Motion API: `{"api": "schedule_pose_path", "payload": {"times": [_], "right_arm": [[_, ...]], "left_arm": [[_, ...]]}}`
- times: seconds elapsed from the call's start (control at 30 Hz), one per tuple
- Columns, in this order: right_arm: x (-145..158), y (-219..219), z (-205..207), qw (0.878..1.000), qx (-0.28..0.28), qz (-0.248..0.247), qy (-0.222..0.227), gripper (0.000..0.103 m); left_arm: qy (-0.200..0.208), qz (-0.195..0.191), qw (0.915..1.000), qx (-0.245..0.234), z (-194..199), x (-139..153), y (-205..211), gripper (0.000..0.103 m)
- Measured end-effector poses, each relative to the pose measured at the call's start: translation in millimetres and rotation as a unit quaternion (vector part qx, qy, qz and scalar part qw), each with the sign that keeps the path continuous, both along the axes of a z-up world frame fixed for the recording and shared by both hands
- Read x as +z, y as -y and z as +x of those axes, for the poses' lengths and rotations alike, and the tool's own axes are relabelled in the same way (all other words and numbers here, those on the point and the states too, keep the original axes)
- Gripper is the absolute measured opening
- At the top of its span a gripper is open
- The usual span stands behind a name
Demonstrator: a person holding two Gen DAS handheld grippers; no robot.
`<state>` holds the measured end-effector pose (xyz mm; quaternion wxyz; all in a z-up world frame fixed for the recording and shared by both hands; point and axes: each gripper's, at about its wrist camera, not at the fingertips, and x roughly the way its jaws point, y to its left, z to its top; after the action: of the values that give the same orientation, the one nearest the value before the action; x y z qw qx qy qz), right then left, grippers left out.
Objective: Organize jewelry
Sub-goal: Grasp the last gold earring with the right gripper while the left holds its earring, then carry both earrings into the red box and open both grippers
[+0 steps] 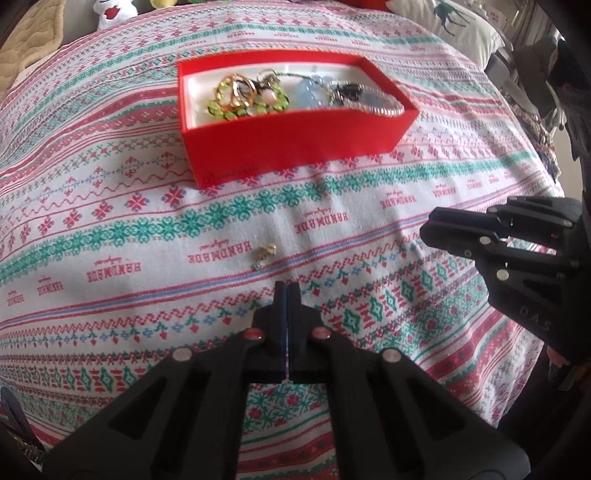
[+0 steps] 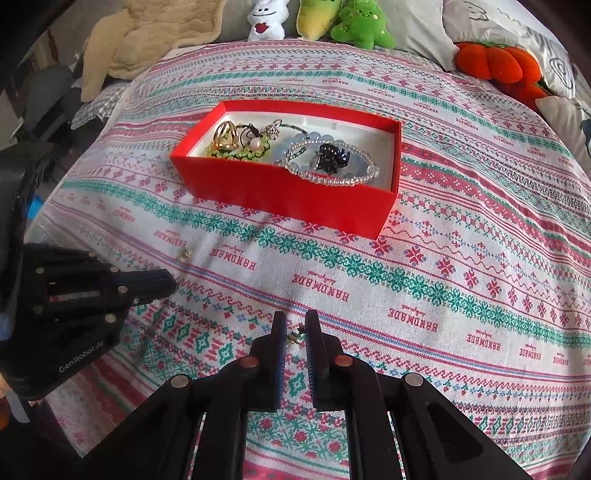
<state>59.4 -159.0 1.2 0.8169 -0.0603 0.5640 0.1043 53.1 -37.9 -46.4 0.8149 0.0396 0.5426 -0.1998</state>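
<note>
A red box (image 1: 295,140) (image 2: 280,188) stands on the patterned bedspread and holds gold rings (image 2: 225,136), a green bead piece (image 1: 229,110), blue beads (image 1: 306,92), a clear bead bracelet (image 2: 332,177) and a black claw clip (image 2: 330,157). A small gold earring (image 1: 264,254) (image 2: 183,254) lies loose on the cloth, just ahead of my left gripper (image 1: 287,286) (image 2: 171,284), whose jaws are pressed together with nothing between them. My right gripper (image 2: 295,323) (image 1: 430,229) is shut on another tiny earring (image 2: 295,336), held between its pads a little above the cloth.
Plush toys (image 2: 347,22), an orange pumpkin cushion (image 2: 495,62) and pillows (image 2: 417,26) line the far edge of the bed. A beige blanket (image 2: 147,40) lies at the back left. The bedspread (image 2: 443,295) spreads flat around the box.
</note>
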Motion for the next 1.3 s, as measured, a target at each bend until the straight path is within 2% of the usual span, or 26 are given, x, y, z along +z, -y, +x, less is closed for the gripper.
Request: {"api": "schedule_pose_path", "payload": {"times": [0.2,0.3,0.33,0.37,0.43,0.53,0.7,0.73,0.77,0.9,1.03,1.3], "right_arm": [[7.4,0.9,-1.0,1.000,-0.005,0.008,0.006,0.010],[7.1,1.9,-2.1,1.000,-0.005,0.009,0.004,0.010],[6.8,1.6,-2.3,1.000,-0.005,0.009,0.004,0.010],[6.5,1.4,-2.5,1.000,-0.005,0.009,0.003,0.010],[6.0,0.5,-2.8,1.000,-0.004,0.009,0.002,0.010],[5.1,-0.5,-3.3,1.000,-0.001,0.008,0.001,0.010],[2.8,0.2,-3.2,1.000,-0.001,0.007,-0.001,0.010],[2.5,0.8,-2.9,1.000,-0.002,0.007,-0.002,0.010],[2.2,1.3,-2.7,1.000,-0.003,0.007,-0.003,0.010],[2.3,4.4,-1.6,1.000,-0.007,0.008,-0.003,0.010],[5.5,6.8,-1.1,1.000,-0.011,0.011,0.000,0.010],[20.7,7.7,5.8,1.000,-0.015,0.023,0.015,0.010]], "left_arm": [[0.010,-0.006,0.9999,0.000,-3.7,7.3,-6.6,0.000],[0.037,0.005,0.9991,-0.020,-8.1,8.5,-0.3,0.001],[0.041,0.011,0.9989,-0.021,-8.6,7.8,0.5,0.007],[0.043,0.015,0.9987,-0.022,-7.0,5.6,2.6,0.019],[0.046,0.023,0.9985,-0.018,-2.5,1.4,5.3,0.030],[0.046,0.043,0.9979,-0.015,6.1,-7.8,10.8,0.030],[0.056,0.046,0.9972,-0.018,16.3,-13.5,18.6,0.030],[0.056,0.045,0.9972,-0.019,17.3,-14.4,20.4,0.025],[0.052,0.043,0.9974,-0.024,18.0,-15.1,22.1,0.012],[0.046,0.051,0.9973,-0.026,16.6,-13.8,25.0,0.011],[0.034,0.036,0.9986,-0.019,15.6,-10.6,25.1,0.011],[0.045,0.013,0.9989,0.002,15.1,12.1,8.4,0.011]]}}
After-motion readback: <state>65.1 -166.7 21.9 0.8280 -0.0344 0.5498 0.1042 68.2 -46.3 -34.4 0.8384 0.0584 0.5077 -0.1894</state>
